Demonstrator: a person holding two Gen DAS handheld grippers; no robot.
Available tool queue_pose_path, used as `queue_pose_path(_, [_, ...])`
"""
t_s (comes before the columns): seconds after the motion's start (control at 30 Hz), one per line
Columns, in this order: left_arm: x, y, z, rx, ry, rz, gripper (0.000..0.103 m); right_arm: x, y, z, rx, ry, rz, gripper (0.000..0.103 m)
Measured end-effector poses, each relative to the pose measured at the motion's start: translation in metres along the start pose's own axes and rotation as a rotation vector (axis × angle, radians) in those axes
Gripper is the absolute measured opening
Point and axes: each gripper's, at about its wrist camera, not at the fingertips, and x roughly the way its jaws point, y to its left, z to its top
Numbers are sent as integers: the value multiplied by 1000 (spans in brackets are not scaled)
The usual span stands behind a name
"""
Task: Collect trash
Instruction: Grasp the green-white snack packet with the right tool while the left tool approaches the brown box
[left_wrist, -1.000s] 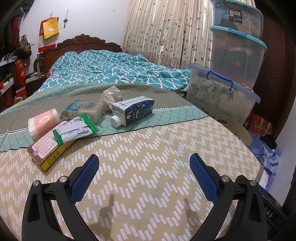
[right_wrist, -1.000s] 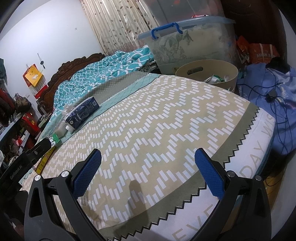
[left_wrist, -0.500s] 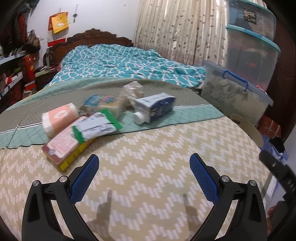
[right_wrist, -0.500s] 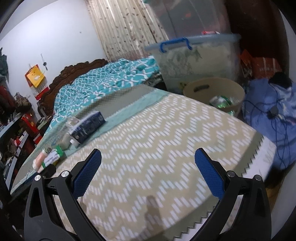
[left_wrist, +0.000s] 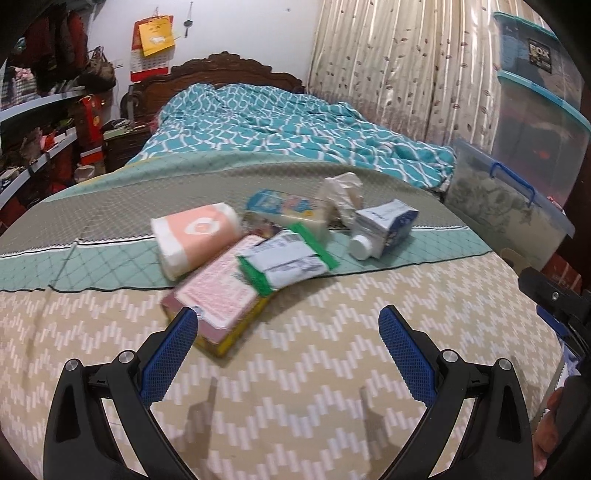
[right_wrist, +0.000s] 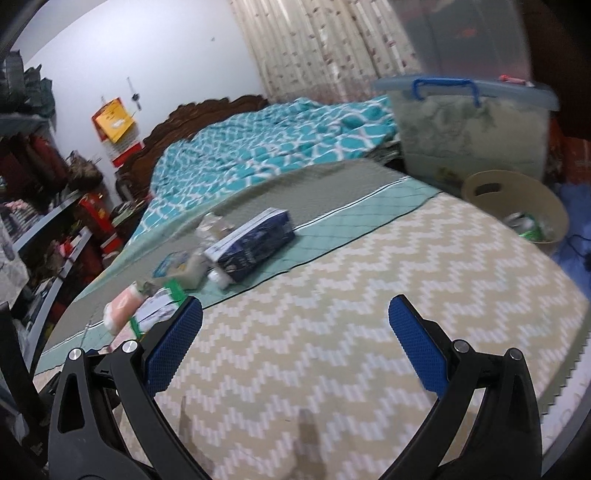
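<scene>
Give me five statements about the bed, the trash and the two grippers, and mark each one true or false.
1. Both grippers are open and hold nothing. True: the left gripper and the right gripper are spread wide and empty.
2. The blue milk carton stands upright. False: it lies on its side, white cap toward the camera.
3. The beige bin sits on the bed. False: it stands beside the bed, below the mattress edge.
4. The green-edged packet lies on top of the pink box. True.
5. The bin is empty. False: some trash already shows inside.
</scene>
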Motion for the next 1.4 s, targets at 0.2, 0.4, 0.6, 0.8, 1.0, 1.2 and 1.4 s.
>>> queue_pose_path(0.2, [-6, 38, 1, -64, -7, 25, 95, 19, 26, -3, -57, 75, 49, 100])
queue_pose_path(0.4, [-10, 85, 1, -192, -18, 12, 93, 58, 56, -6, -90, 240, 191, 99])
queue_pose_path(0.6, [-10, 98, 1, -249, -12, -45, 87, 103, 96, -4, -102, 374, 322, 77])
queue_pose_path(0.8, [-9, 96, 2, -247, -15, -62, 87, 160, 123, 9, -83, 423, 324, 79])
queue_pose_path(1.0, [-2, 94, 3, -237, 21, -74, 92, 186, 134, 4, -124, 513, 378, 51])
queue_pose_path(1.2, [20, 87, 11, -227, 97, -71, 94, 160, 108, 2, -68, 499, 453, 17])
queue_pose_path(1.4, [42, 63, 16, -132, 160, -40, 94, 128, 57, 2, 10, 466, 470, 15])
